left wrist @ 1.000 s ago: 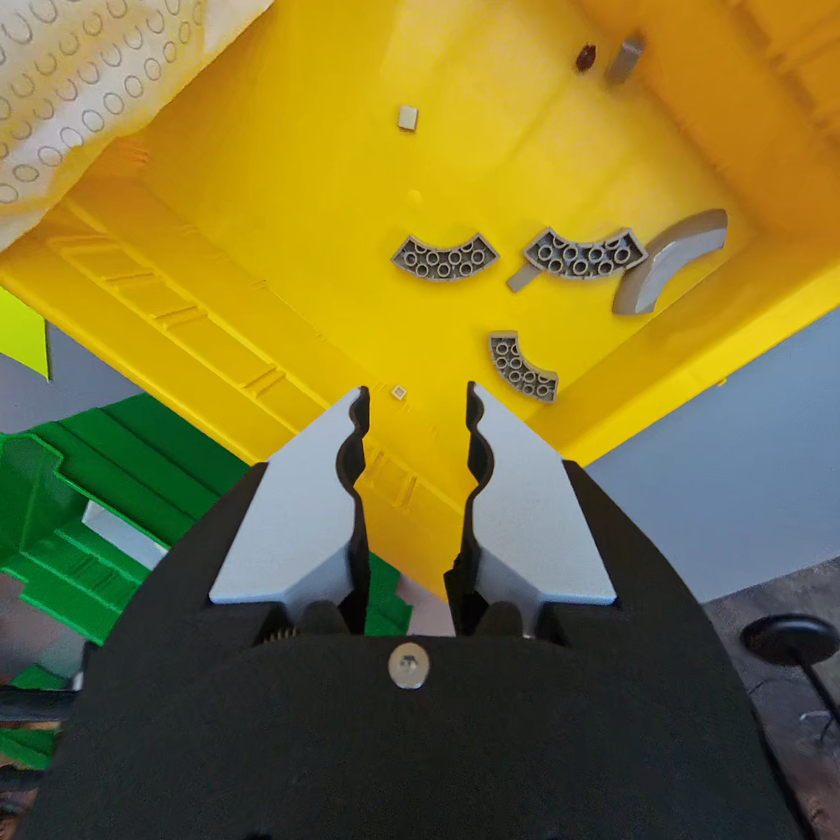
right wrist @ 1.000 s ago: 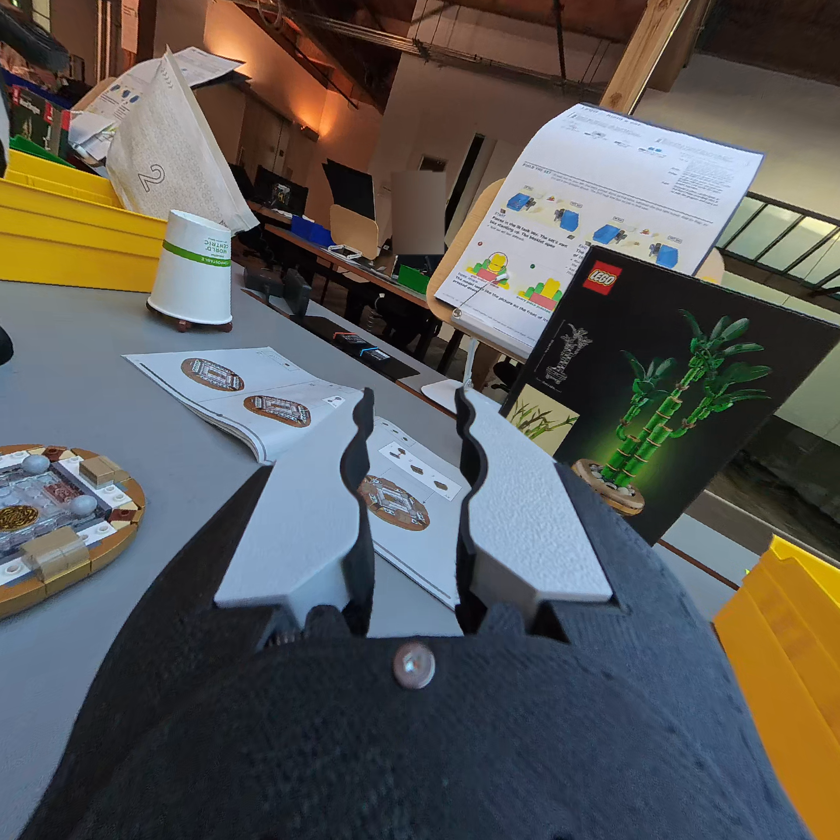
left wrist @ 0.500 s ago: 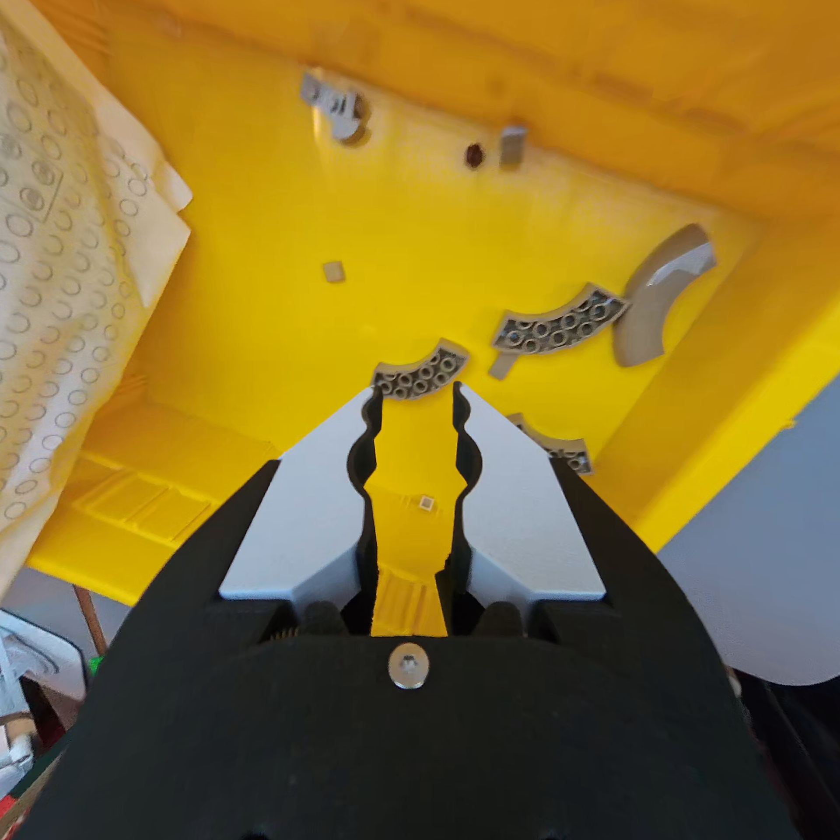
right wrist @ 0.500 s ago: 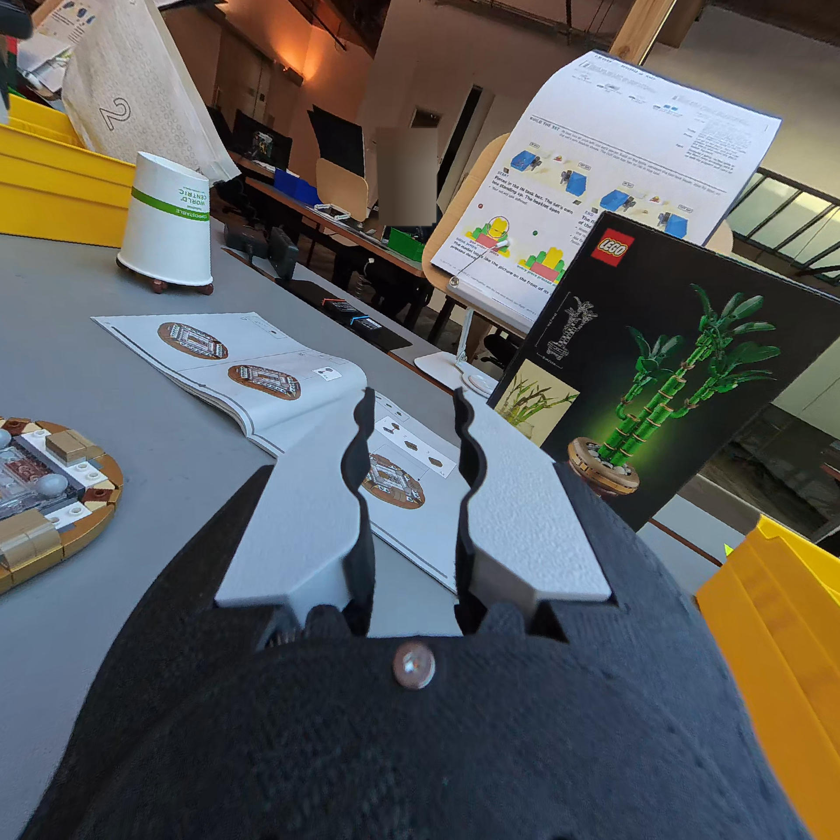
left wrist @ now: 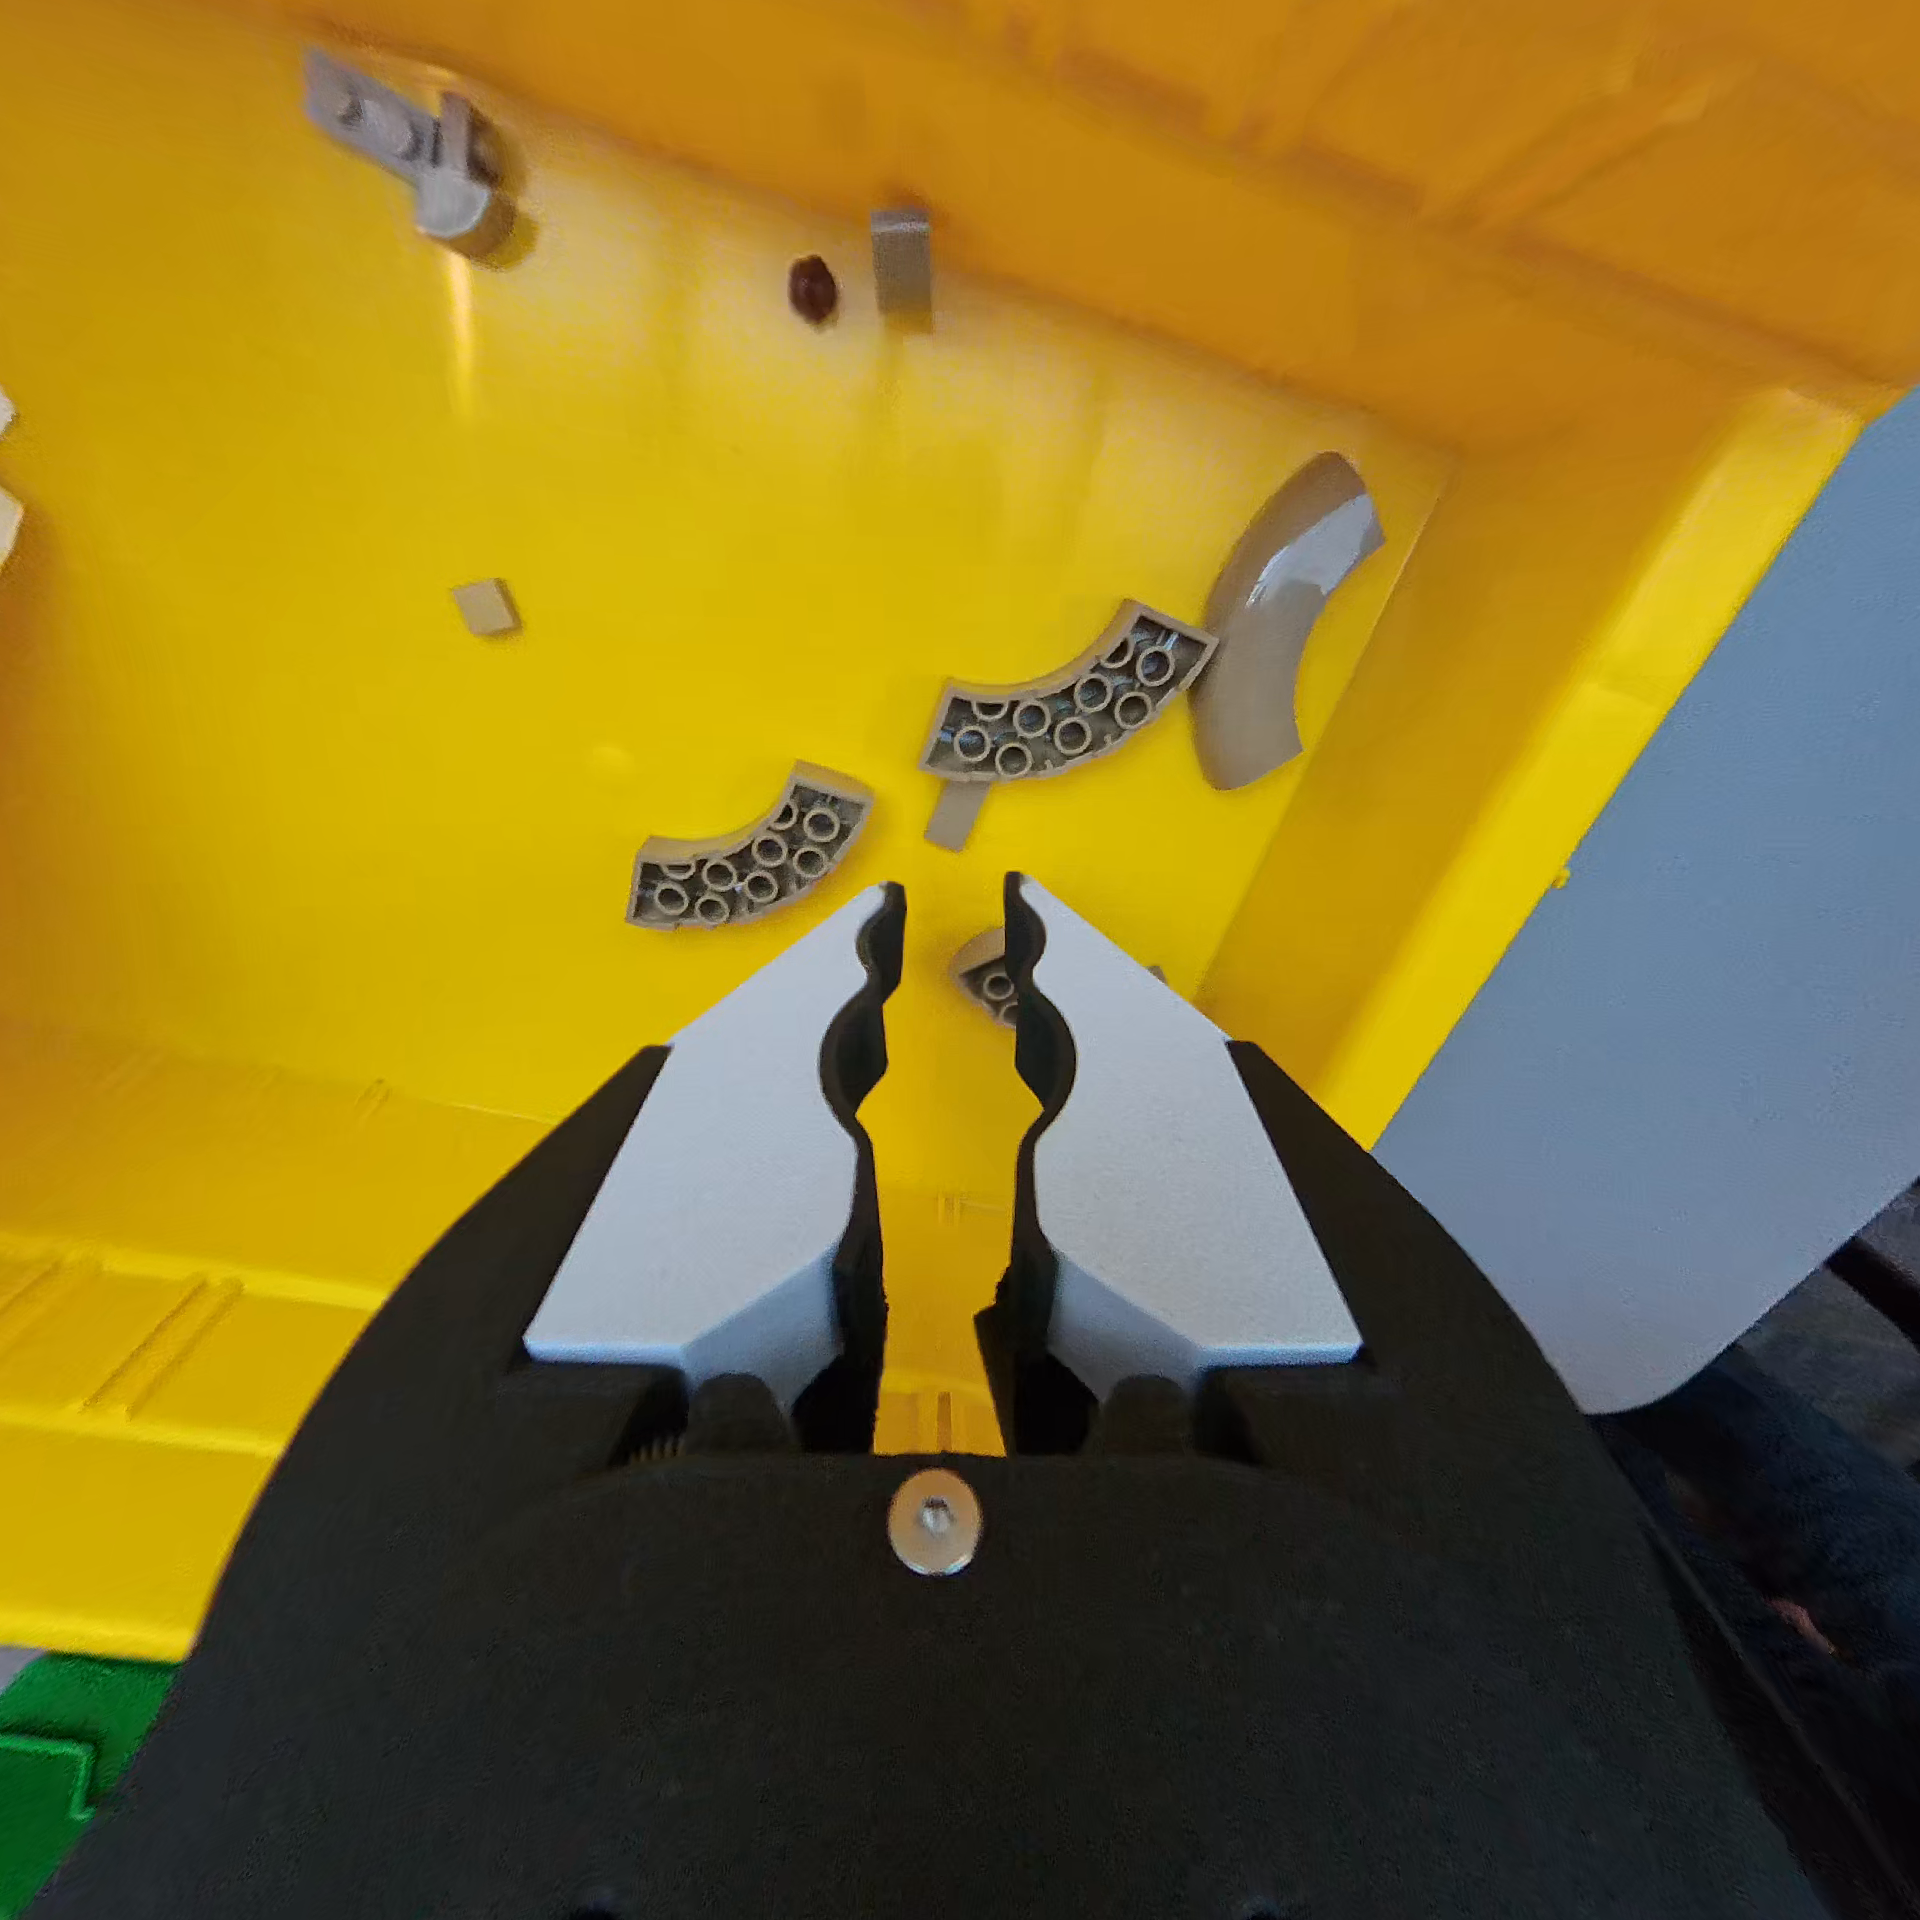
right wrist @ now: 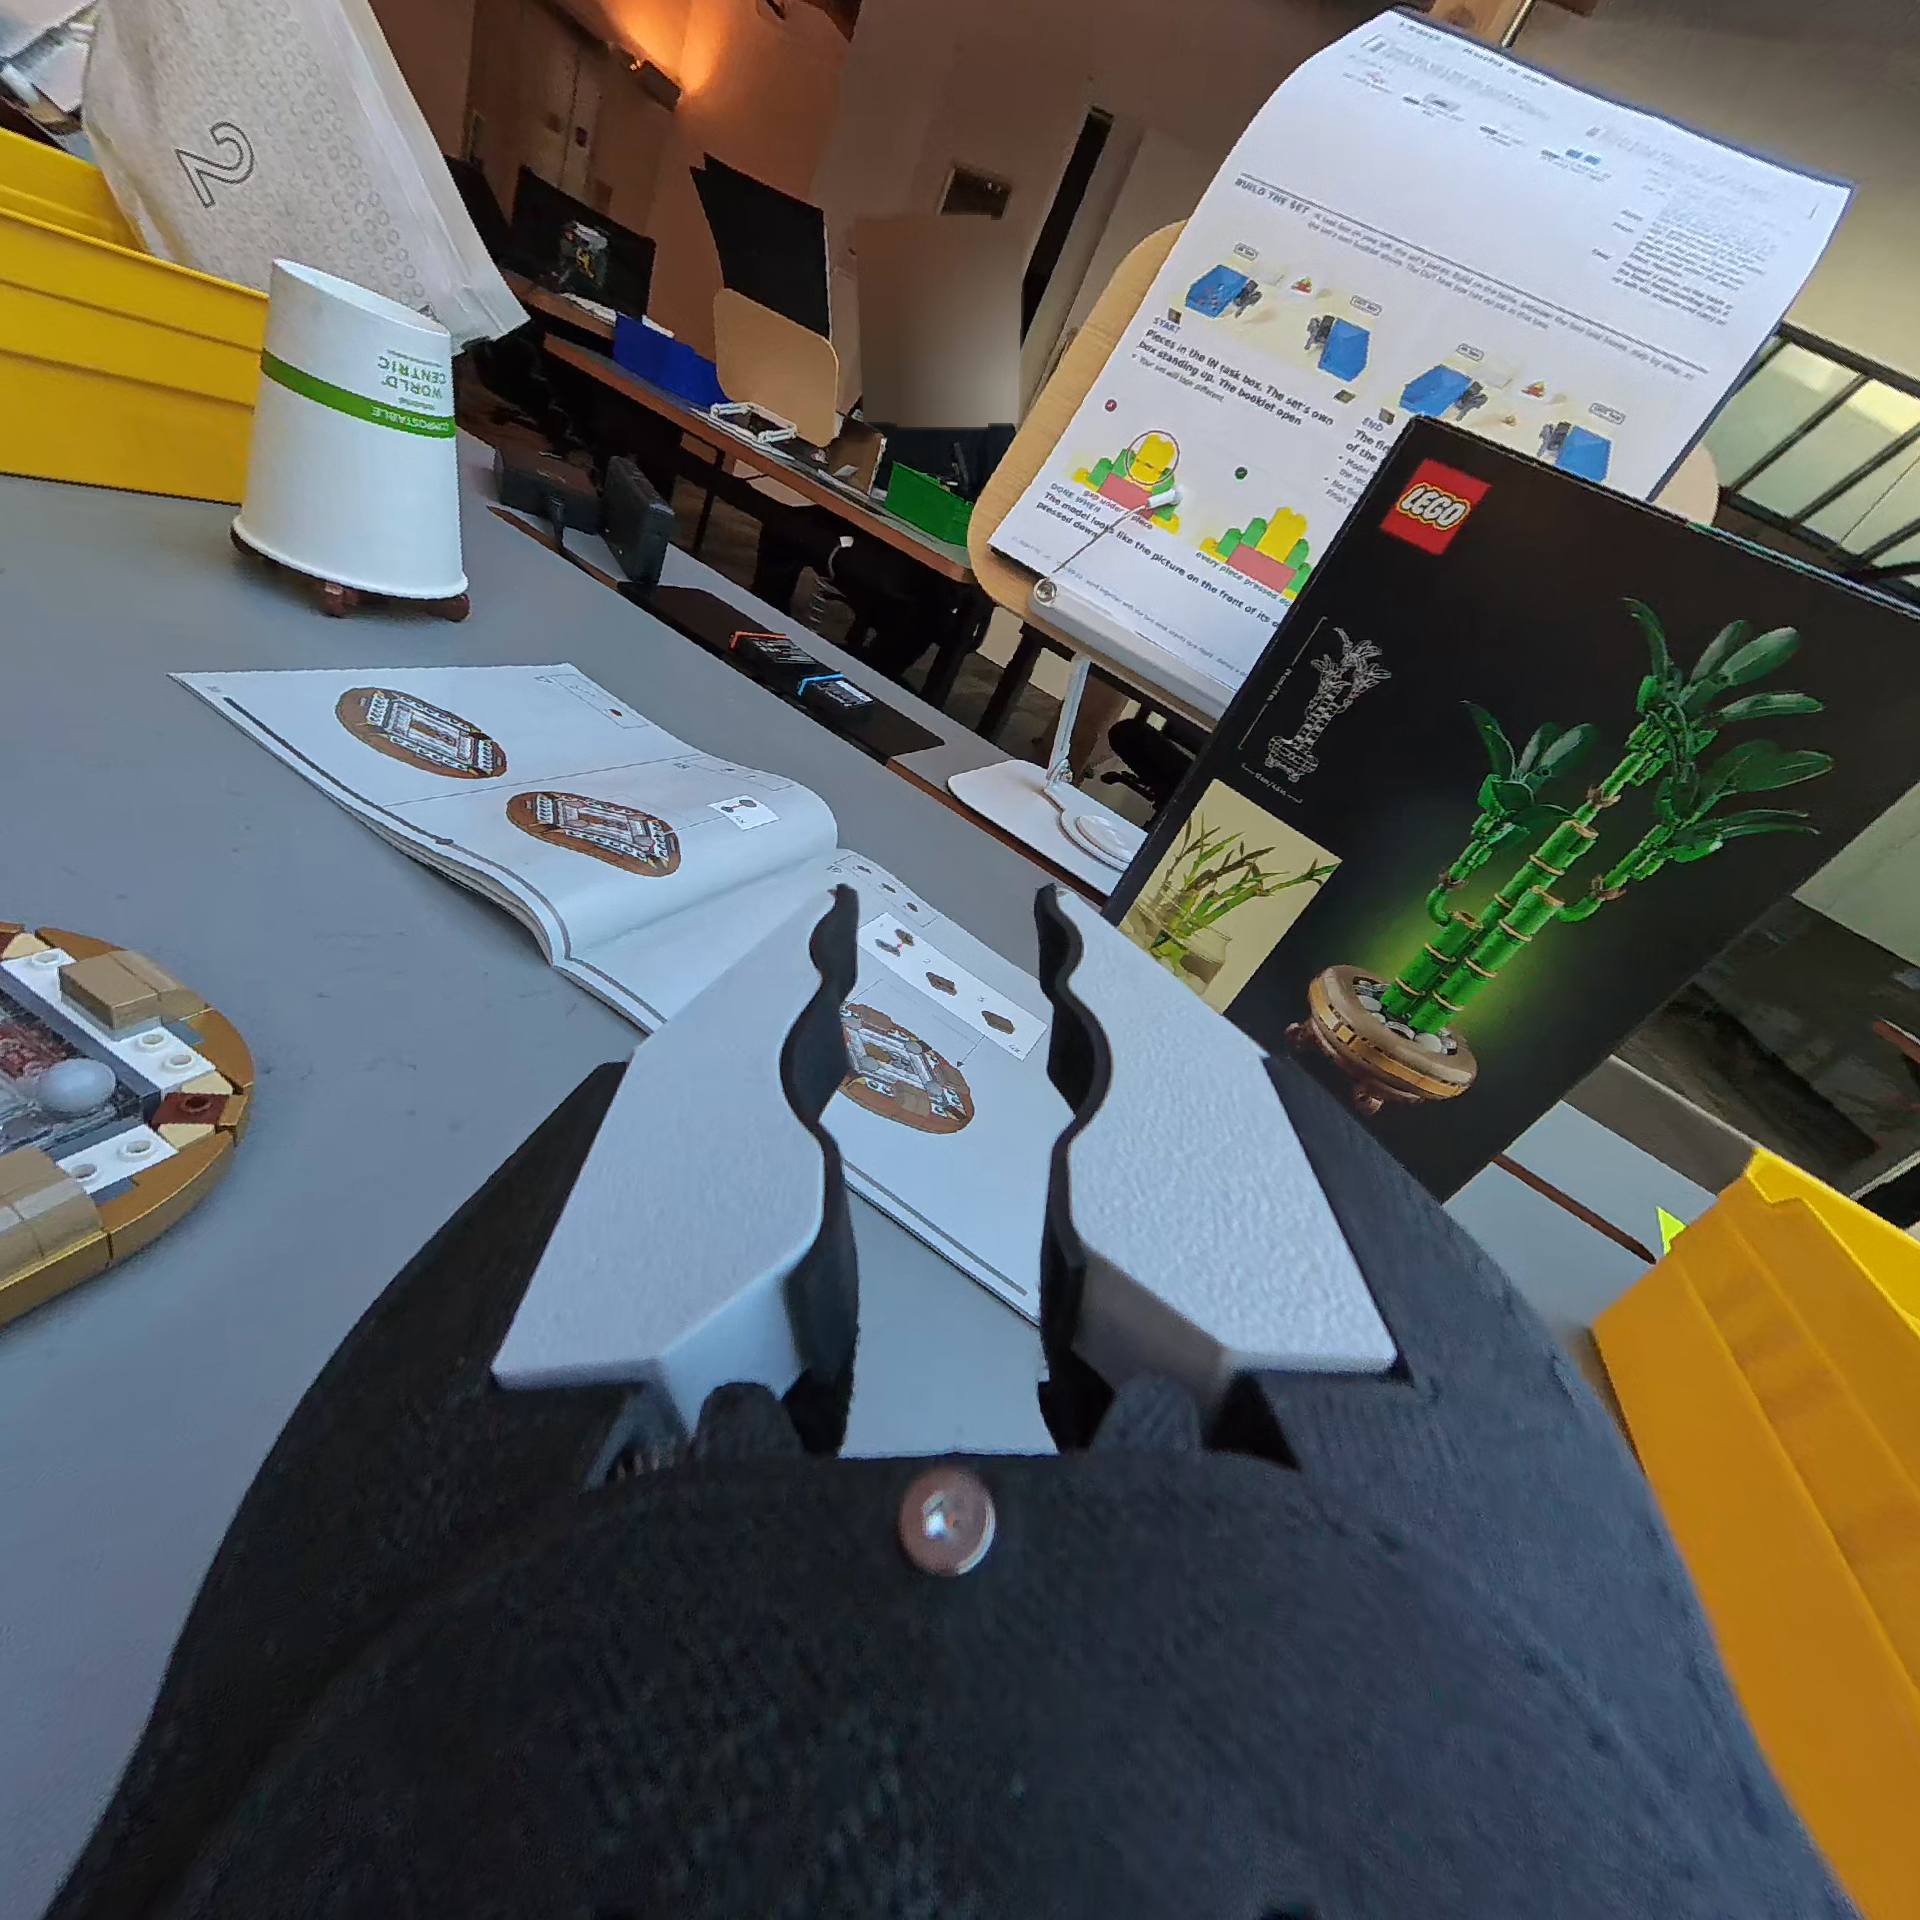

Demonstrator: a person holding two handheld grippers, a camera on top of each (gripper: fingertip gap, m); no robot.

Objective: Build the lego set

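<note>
My left gripper point(left wrist: 954, 896) is open and empty, reaching into a yellow bin point(left wrist: 312, 831). Several grey curved Lego pieces lie on the bin floor: one arc brick point(left wrist: 750, 862) just left of my fingertips, another arc brick point(left wrist: 1070, 698) ahead, a smooth curved piece point(left wrist: 1273, 623) at the right, and one arc piece point(left wrist: 987, 977) partly hidden behind my right finger. My right gripper point(right wrist: 943, 902) is open and empty above the grey table point(right wrist: 312, 1018). The round brown partly built Lego base point(right wrist: 94, 1112) lies at the left edge of the right wrist view.
An open instruction booklet point(right wrist: 623, 821) lies ahead of the right gripper. The black set box point(right wrist: 1538, 810) stands at the right, an upturned paper cup point(right wrist: 358, 457) at the back left. Yellow bins point(right wrist: 1787, 1455) sit right and left. Small grey parts point(left wrist: 902, 265) lie deeper in the bin. My right fingertips sit around 60 cm from my left ones. To the smooth curved piece point(left wrist: 1273, 623): left tips about 6 cm, right tips about 50 cm.
My left gripper moved forward over the bin rim and down among the grey arc pieces, then shifted right. My right gripper drifted slightly toward the booklet and stayed open.
</note>
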